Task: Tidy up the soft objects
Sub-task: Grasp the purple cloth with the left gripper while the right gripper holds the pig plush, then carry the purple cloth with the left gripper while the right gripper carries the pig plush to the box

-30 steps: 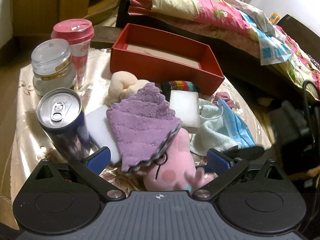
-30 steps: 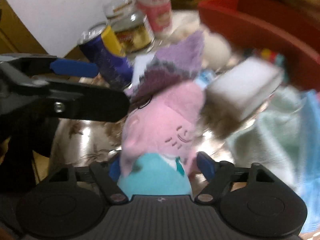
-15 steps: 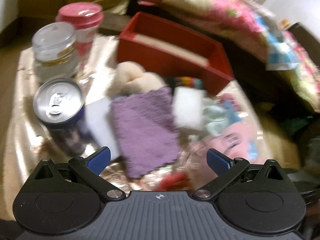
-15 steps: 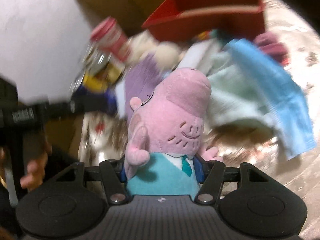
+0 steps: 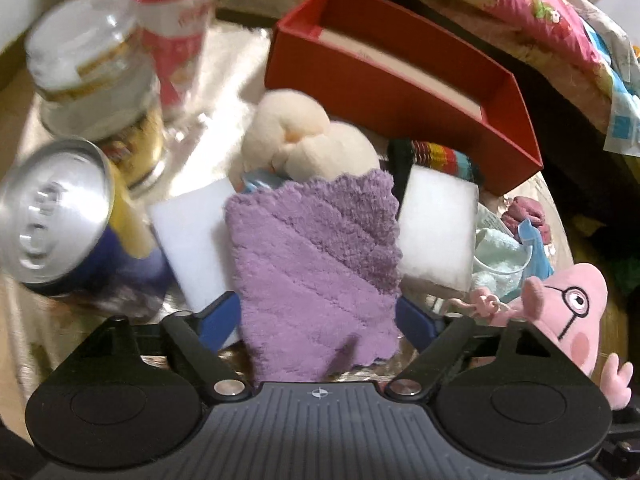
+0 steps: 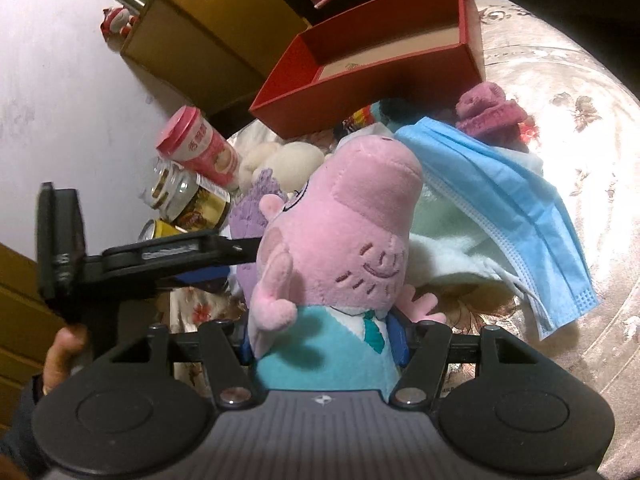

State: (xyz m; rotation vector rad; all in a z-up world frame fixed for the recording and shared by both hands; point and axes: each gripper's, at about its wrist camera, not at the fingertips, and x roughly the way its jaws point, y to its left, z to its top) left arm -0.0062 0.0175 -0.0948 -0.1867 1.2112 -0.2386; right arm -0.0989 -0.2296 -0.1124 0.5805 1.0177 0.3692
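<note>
My right gripper (image 6: 324,336) is shut on the pink pig plush (image 6: 340,248) by its teal body and holds it above the table; the plush also shows in the left wrist view (image 5: 568,308) at the right. My left gripper (image 5: 316,320) is open around the near end of the purple cloth (image 5: 320,264), fingers on each side of it. Behind the cloth lie a cream plush (image 5: 304,136), two white sponges (image 5: 438,228), a striped item (image 5: 440,158), a pale towel (image 6: 452,252), a blue face mask (image 6: 504,208) and a maroon knit (image 6: 488,114). The red box (image 6: 376,60) stands open at the back.
A drink can (image 5: 56,216), a glass jar (image 5: 96,76) and a pink-lidded cup (image 5: 176,20) stand at the left of the table. A bed with a floral quilt (image 5: 540,4) lies behind the box. Cardboard boxes (image 6: 208,28) stand by the wall.
My right gripper has lifted the pig plush off the pile and moved it to the right. My left gripper has moved forward so its fingers flank the purple cloth.
</note>
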